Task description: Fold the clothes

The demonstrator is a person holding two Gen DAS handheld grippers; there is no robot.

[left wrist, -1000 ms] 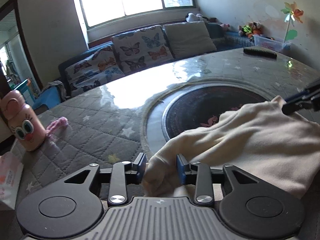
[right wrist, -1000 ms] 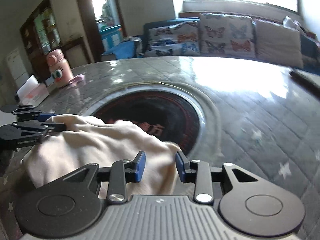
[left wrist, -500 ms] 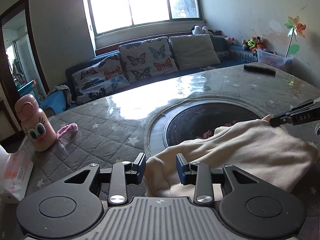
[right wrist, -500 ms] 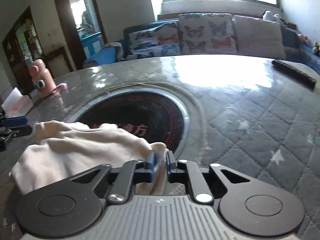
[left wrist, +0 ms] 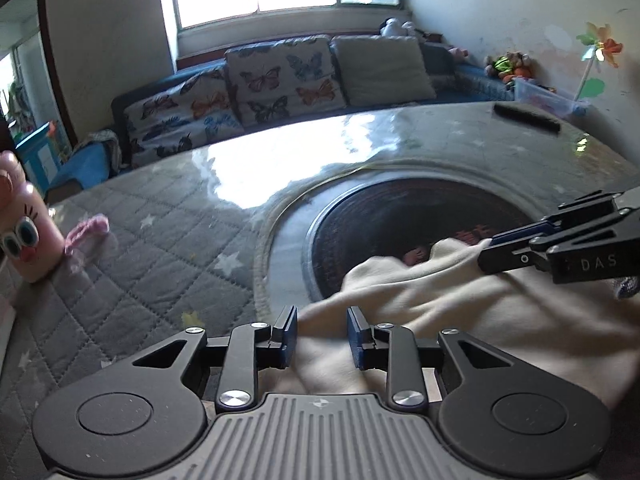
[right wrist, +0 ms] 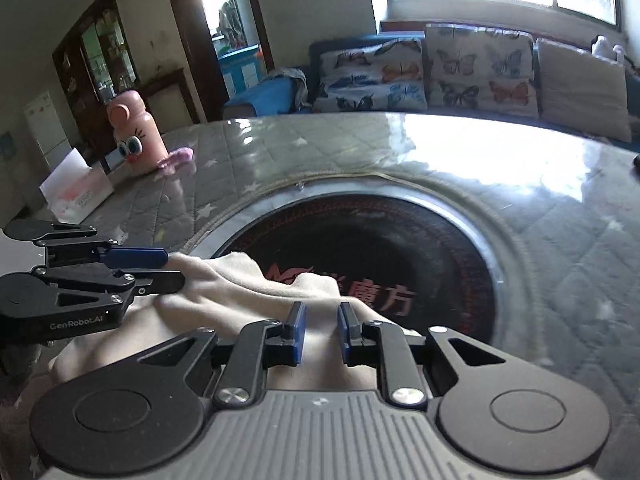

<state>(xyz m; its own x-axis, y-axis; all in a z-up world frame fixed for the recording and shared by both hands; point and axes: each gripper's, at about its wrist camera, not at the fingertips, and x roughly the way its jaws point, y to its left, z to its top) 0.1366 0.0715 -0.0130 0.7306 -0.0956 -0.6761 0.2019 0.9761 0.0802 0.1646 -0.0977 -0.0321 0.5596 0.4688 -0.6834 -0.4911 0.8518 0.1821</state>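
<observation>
Garment: one cream cloth, bunched in the lower right of the left wrist view and the lower left of the right wrist view; it lies on the quilted table cover, its far edge lapping over the dark round plate set in the middle of the table.
Left gripper: jaws apart, with a fold of the cloth lying between them; not clamped.
Right gripper: jaws apart too, astride a raised ridge of cloth; in the left wrist view its fingertips look nearly together over the cloth's far edge, so that angle alone cannot settle it.
Handling: I judge it light, soft and limp, with no stiffness; it will sag and crumple wherever it is not held, and may slide on the glossy plate.
Where to hold: best at two corners or along one hem, well apart, so the cloth hangs flat before folding.
Count: one garment, two grippers, one pink bottle with cartoon eyes, one tissue box, one black remote, several cushions on the sofa.
</observation>
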